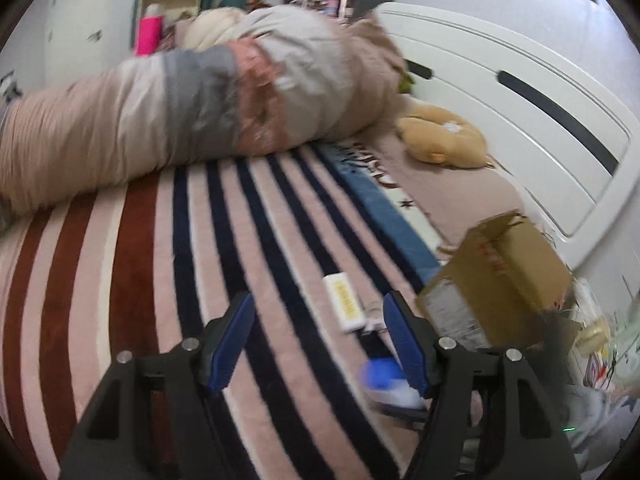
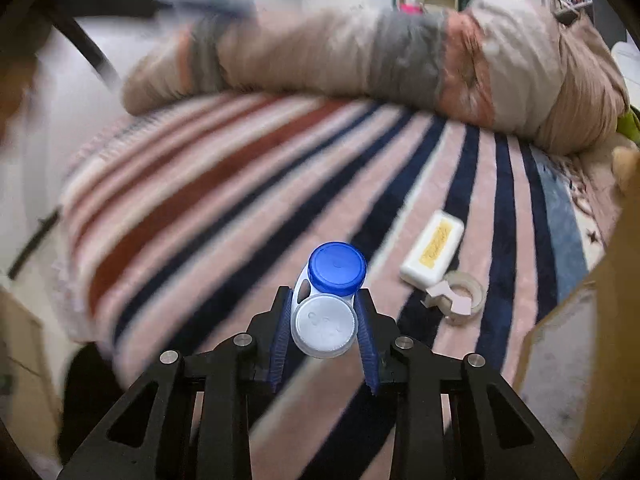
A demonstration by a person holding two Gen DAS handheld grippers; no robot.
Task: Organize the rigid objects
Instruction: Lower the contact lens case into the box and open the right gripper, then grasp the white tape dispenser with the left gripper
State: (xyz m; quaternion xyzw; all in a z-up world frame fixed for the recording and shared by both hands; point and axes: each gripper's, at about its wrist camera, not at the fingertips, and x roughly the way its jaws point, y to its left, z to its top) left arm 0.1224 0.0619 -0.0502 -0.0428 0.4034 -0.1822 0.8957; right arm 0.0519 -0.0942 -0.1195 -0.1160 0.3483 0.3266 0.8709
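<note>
Soft, even indoor light, no hard shadows; both fisheye views bend at dark rims, and motion blur smears the bed (image 2: 224, 184), perhaps worst leftward.

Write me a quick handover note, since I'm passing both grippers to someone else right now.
Right gripper: shut on the contact lens case, blue and white caps, held above the striped blanket.
Left gripper: open, holding nothing.
On the blanket: white eraser with tape roll beside it. Cardboard box sits at the right.
Done: case picked up.
Left: probably case, eraser and tape into the box.
</note>
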